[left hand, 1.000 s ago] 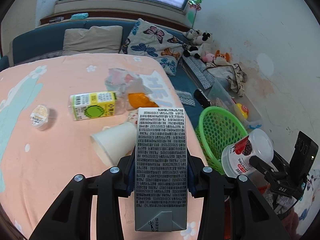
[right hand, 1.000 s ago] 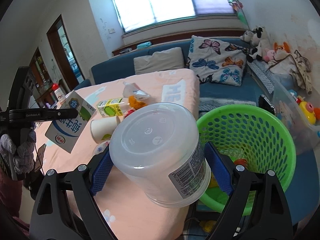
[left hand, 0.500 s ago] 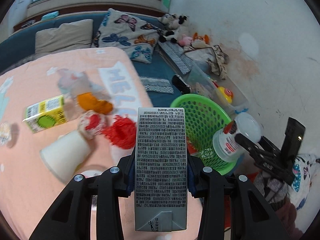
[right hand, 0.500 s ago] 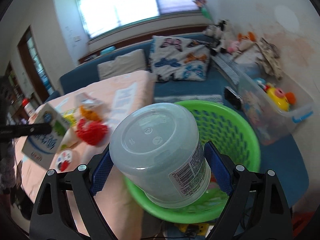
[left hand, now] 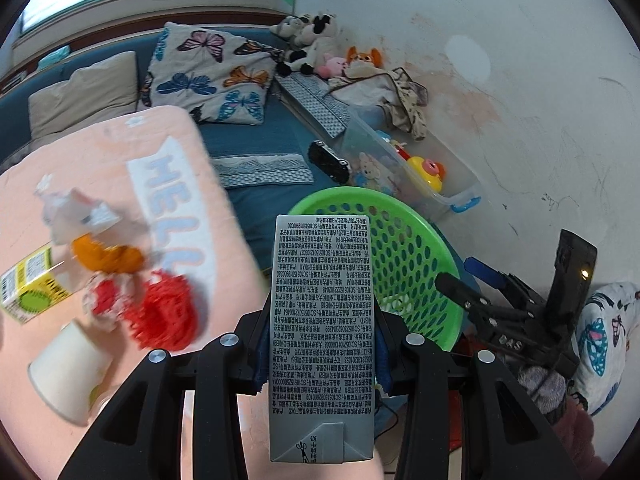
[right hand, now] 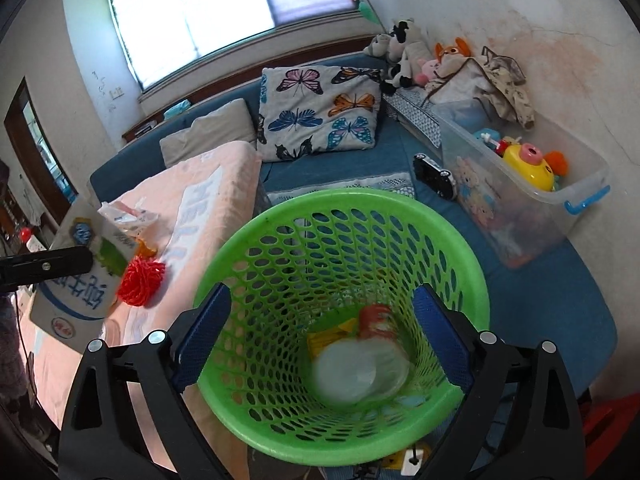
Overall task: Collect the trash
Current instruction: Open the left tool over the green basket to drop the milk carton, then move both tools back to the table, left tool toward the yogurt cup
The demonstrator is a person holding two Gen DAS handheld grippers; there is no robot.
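My left gripper is shut on a tall silver milk carton, held just left of the green mesh basket. The carton also shows at the left of the right wrist view. My right gripper hangs over the basket, its jaws opening with nothing between them. A clear plastic tub lies blurred at the basket's bottom. On the pink table lie a red mesh ball, a green juice box, a paper cup and an orange wrapper.
A clear storage bin of toys stands right of the basket against the wall. Behind it are a blue sofa, a butterfly pillow and plush toys. A black device lies on the sofa.
The right gripper opened and let go of the plastic tub, which dropped into the basket. The left gripper swung right with the carton, from over the table to beside the basket.
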